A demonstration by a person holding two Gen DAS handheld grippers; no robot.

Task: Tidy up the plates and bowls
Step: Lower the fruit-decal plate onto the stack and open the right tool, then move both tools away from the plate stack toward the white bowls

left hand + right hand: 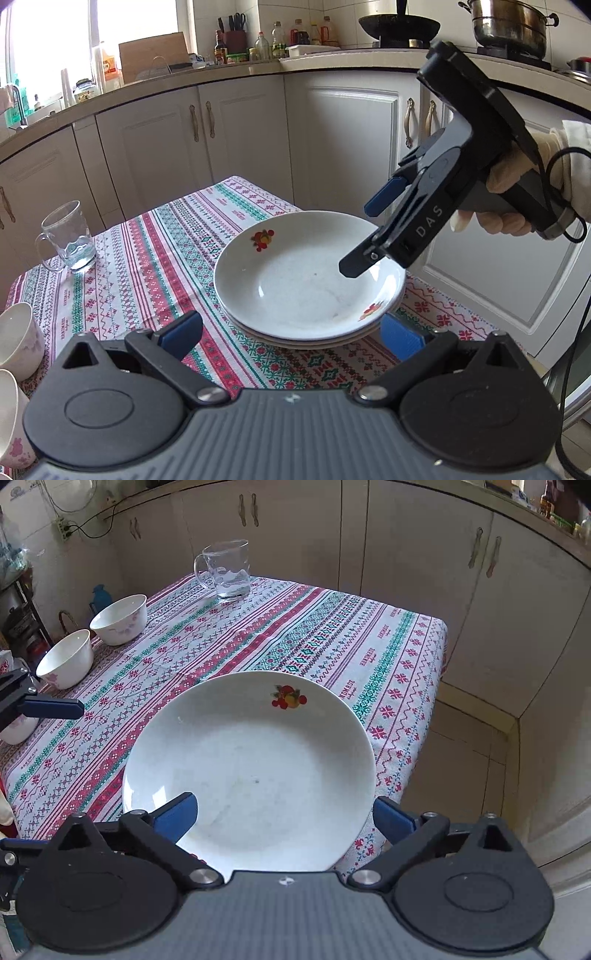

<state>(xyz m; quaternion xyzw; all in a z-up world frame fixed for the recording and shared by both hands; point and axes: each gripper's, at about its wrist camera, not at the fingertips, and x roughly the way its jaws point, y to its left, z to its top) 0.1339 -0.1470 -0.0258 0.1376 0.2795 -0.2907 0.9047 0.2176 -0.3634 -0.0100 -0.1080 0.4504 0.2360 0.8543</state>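
Note:
A stack of white plates (295,291) with fruit prints sits on the patterned tablecloth (155,251). It also shows in the right wrist view (251,768). My left gripper (291,336) is open and empty, just before the stack's near edge. My right gripper (284,816) is open and empty, hovering over the stack's right side; it also shows in the left wrist view (360,236). White bowls with pink flowers (120,618) (66,659) stand at the table's left edge, and two show in the left wrist view (18,339).
A glass mug (70,236) stands at the far left of the table, also in the right wrist view (227,568). White cabinets (240,136) and a cluttered counter (266,51) lie beyond. The table edge drops off right of the plates.

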